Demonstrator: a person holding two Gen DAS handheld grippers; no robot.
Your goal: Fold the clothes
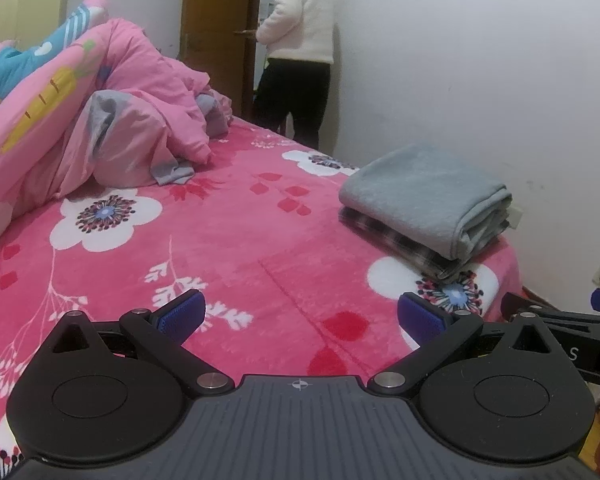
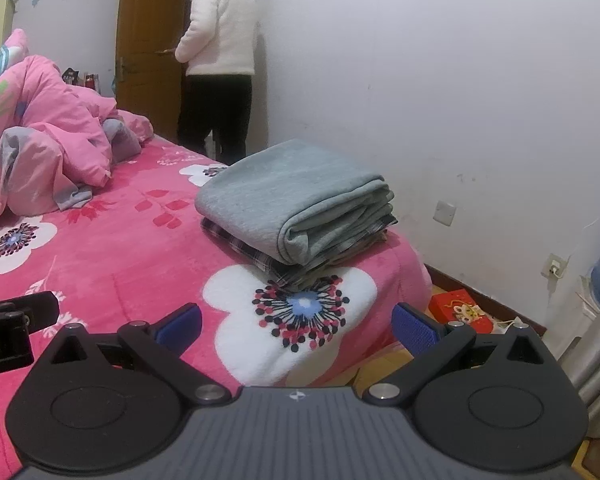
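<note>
Both tongs empty, a folded stack done on the bed corner

The left tongs (image 1: 300, 314) and right tongs (image 2: 296, 322) hover spread wide over the bed (image 1: 236, 248), gripping nothing. Ahead, a folded grey garment (image 2: 288, 196) lies on a folded checked one (image 2: 260, 258) near the bed corner. That stack looks finished; the pink bundle (image 1: 140, 120) further back appears unfolded, perhaps bedding.

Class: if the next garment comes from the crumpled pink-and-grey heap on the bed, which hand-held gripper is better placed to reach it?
Probably the left hand-held gripper. In its view the heap lies closer, on its side; the right hand-held gripper faces the folded grey garment at the bed's corner. Both are open and empty.
</note>
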